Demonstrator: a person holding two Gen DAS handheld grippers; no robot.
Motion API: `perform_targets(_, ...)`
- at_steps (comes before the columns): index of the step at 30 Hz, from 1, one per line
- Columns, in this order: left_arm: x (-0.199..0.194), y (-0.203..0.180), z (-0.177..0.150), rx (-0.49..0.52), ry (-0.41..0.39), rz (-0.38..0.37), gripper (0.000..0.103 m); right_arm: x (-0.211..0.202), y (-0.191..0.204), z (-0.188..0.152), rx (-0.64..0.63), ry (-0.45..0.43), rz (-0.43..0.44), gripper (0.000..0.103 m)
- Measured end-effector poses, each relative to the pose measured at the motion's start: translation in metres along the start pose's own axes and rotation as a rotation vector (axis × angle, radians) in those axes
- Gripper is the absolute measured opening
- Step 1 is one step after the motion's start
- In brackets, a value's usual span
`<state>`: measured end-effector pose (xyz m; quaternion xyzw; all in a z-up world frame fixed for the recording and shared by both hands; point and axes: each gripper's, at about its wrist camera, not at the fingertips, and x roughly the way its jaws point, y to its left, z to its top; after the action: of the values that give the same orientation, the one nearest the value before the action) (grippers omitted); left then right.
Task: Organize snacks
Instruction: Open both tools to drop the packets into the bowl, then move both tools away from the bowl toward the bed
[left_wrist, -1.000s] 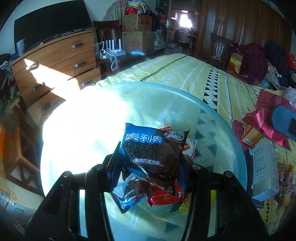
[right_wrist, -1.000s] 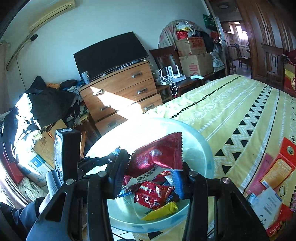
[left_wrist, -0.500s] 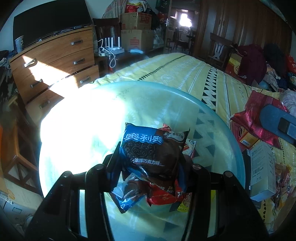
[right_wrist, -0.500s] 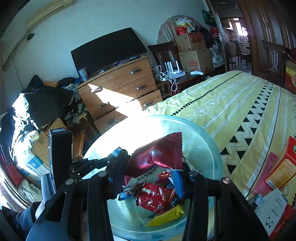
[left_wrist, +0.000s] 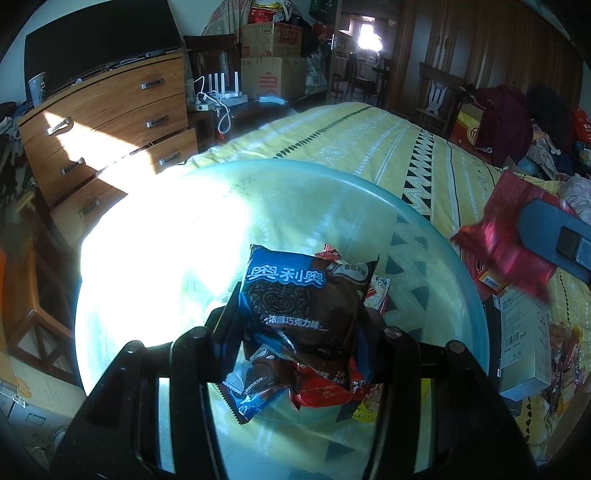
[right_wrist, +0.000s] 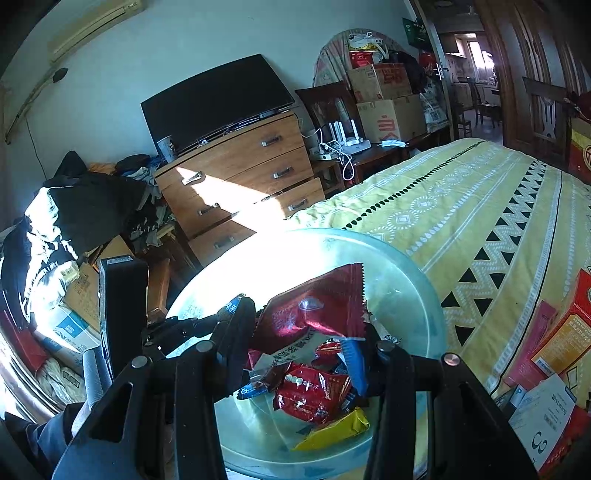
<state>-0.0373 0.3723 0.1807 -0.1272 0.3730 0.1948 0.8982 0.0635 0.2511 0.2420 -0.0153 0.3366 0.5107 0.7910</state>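
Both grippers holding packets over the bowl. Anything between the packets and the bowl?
Nothing visible. The left gripper grips the Oreo packet and the right gripper the red packet, both over the clear bowl. Below them lie only snacks already in the bowl, among them a yellow packet.

**Sunlit, cluttered bedroom**

A wooden dresser (right_wrist: 236, 177) stands at ten o'clock under a dark television (right_wrist: 216, 101), streaked with hard sunlight. Cardboard boxes (right_wrist: 388, 99) pile at twelve. A yellow patterned bedspread (right_wrist: 480, 199) fills three o'clock; wooden wardrobe doors (left_wrist: 480, 55) stand beyond.
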Motion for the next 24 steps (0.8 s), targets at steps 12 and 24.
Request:
perform_targets(12,0.004,0.003,-0.001,-0.006,0.019,0.021,0.064,0.001,0.004,0.003,-0.005,0.004,-0.002,0.053)
perform_targets(24,0.001,-0.001,-0.003,0.007,0.001,0.069,0.089,-0.018,0.01,-0.007,-0.028,-0.029,-0.03,0.082)
